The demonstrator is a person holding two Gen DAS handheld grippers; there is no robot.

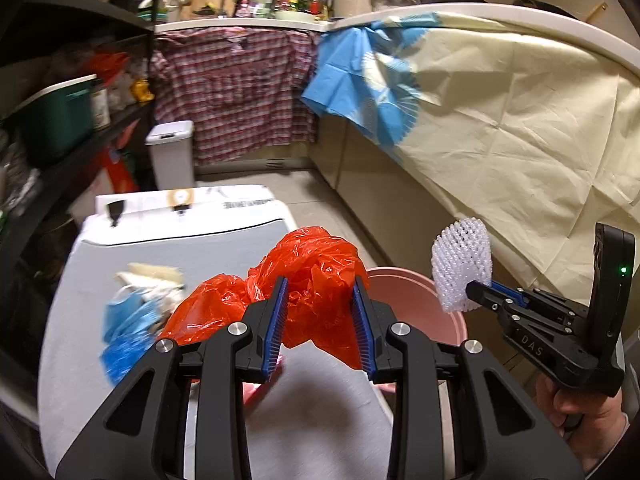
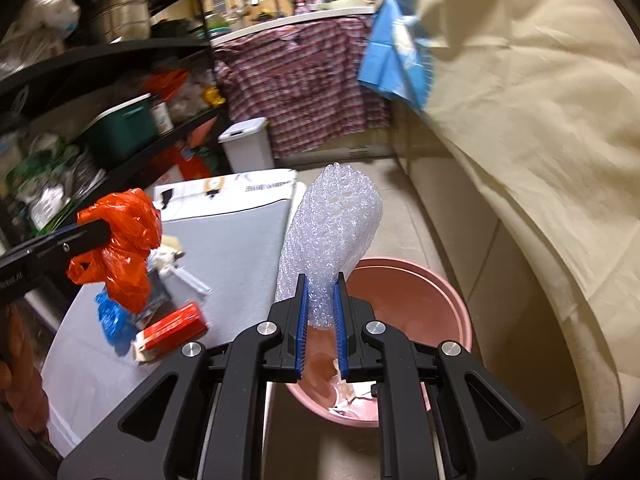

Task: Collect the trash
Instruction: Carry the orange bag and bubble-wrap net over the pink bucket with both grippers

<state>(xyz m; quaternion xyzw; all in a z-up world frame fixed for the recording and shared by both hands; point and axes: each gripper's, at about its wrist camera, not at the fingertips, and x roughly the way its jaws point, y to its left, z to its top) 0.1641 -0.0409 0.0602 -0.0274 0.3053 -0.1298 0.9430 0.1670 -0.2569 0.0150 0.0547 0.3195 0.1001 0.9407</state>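
Your left gripper [image 1: 320, 320] has its jaws closed on a crumpled red bag [image 1: 316, 280], lifted above the grey table [image 1: 320, 420]. Your right gripper [image 2: 320, 312] holds a white foam net [image 2: 332, 236] between narrow jaws, above the pink basin [image 2: 436, 288] that stands on the floor just beside the table. Left on the table: a blue bag [image 2: 110, 320], a red-and-white packet [image 2: 172, 332] and pale wrappers [image 1: 156, 280], clustered together. Beyond them a white box [image 2: 224, 192] lies at the table's far end. Farther off stands a white bin [image 2: 248, 144].
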